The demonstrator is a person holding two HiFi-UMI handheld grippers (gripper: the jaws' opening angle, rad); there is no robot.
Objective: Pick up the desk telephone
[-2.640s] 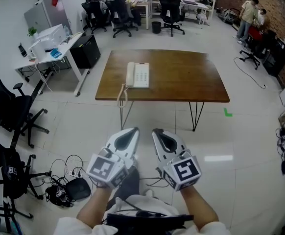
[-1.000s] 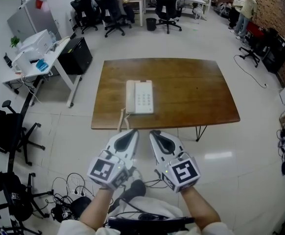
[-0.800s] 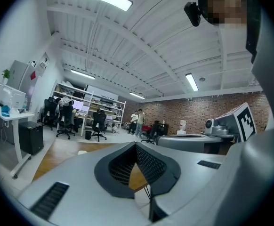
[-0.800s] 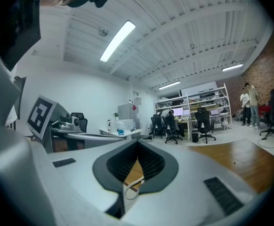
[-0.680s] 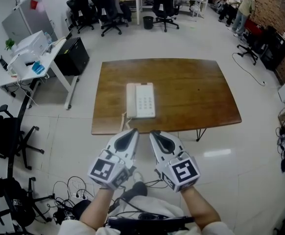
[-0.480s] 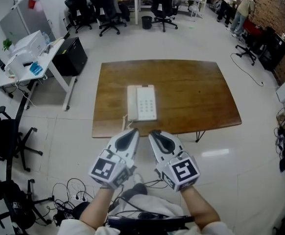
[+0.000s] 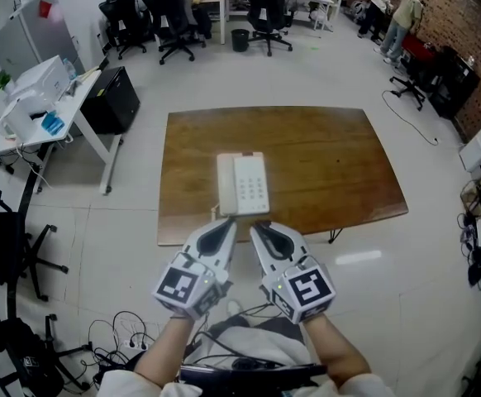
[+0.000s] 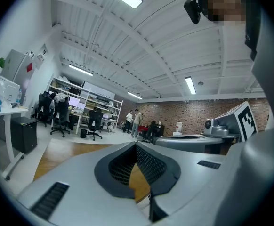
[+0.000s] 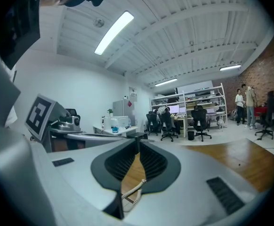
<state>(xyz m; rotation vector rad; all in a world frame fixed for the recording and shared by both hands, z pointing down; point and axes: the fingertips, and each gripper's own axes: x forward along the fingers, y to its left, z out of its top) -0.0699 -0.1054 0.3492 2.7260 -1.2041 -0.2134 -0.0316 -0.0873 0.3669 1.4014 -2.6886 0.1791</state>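
Both tongs have advanced to the table's [image 7: 331, 164] near edge; left gripper [image 7: 230, 224] and right gripper [image 7: 254, 226] are clenched, empty, with the desk telephone [image 7: 243, 184] just beyond at twelve o'clock

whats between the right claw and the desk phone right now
Head view: only a narrow strip of bare wooden table between the right claw and the desk telephone. The right gripper view also shows the coiled cord ahead.

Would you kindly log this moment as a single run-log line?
stage: pre-grasp | desk telephone: flat on table, near edge, untouched | left tongs: shut, empty | right tongs: shut, empty | both short of it
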